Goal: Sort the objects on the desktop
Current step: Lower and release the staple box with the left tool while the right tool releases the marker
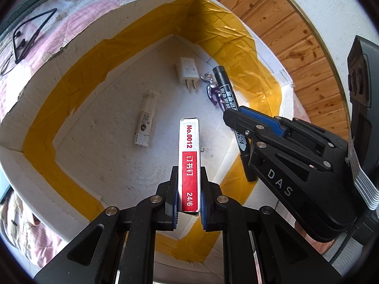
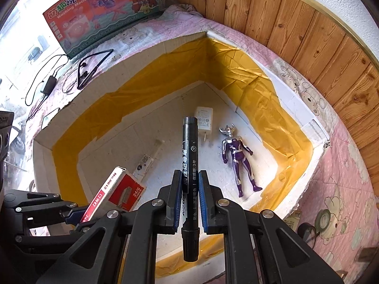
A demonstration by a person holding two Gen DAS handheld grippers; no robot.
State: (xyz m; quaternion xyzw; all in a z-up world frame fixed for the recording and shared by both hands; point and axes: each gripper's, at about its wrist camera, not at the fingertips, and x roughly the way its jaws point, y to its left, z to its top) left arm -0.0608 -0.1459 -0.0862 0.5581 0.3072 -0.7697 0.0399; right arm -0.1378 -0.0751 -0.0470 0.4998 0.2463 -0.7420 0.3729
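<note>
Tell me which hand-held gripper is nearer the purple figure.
Right. The right hand-held gripper, holding the marker, hangs beside the purple figure; the left hand-held gripper, holding the staple box, is farther away.

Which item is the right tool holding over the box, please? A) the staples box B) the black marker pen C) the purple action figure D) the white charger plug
B: in the right wrist view the right tool is clamped on the black marker pen, while the purple action figure and white charger plug lie on the box floor and the left tool grips the staples box.
</note>
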